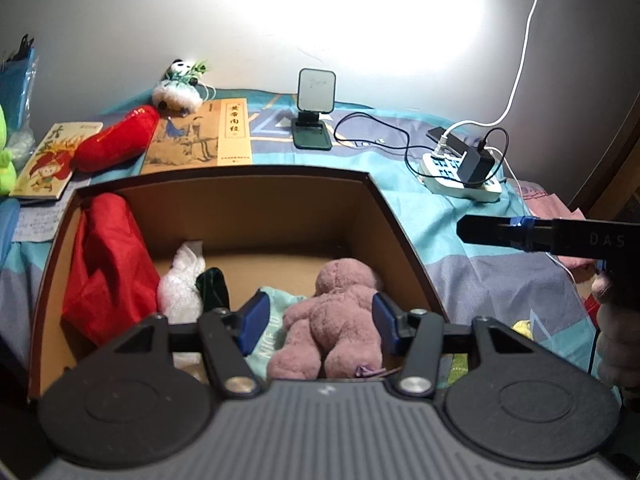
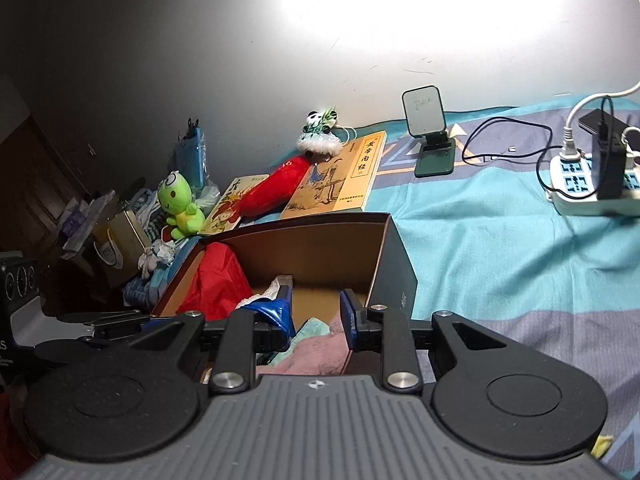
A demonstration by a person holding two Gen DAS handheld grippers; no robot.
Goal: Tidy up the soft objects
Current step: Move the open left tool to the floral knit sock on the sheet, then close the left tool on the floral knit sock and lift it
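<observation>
Left wrist — fuzzy mauve plush bear [image 1: 332, 320], rigid cardboard box [image 1: 256, 204].

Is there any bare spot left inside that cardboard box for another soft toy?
Yes: the box floor is bare along the back wall, between the white plastic wad and the right wall, behind the pink plush. The left side is crowded by the red cloth, and the front by the plush and a teal cloth.

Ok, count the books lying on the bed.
2. The large tan book lies behind the box; the small illustrated book lies left of it, the red plush between them. Others may be hidden in the clutter.
</observation>
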